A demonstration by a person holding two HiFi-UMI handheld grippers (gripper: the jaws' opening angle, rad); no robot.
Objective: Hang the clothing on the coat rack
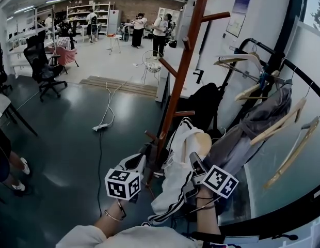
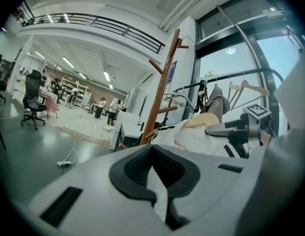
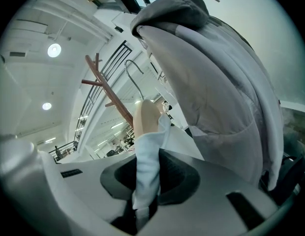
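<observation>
My left gripper has its jaws pinched on a fold of the white black-striped garment. My right gripper is clamped on its cloth below the wooden hanger inside it. The garment hangs between us, just beside the coat rack. A grey garment hangs on the clothes rail beyond.

Left forearm and right forearm enter from the bottom edge. At lower centre, left claw and right claw each clamp the white garment.
</observation>
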